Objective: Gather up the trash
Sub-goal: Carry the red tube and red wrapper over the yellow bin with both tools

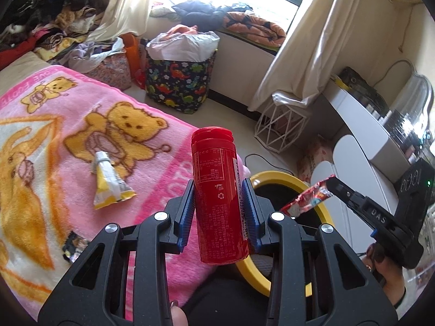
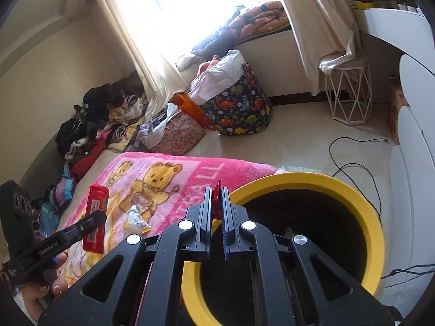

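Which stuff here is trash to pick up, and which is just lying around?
For the job:
- red bottle, in the left gripper
- red wrapper, in the right gripper
- yellow packet on the blanket
- dark wrapper
- yellow bin

Just lying about:
- dinosaur basket
- wire stool
- clothes pile
- cable
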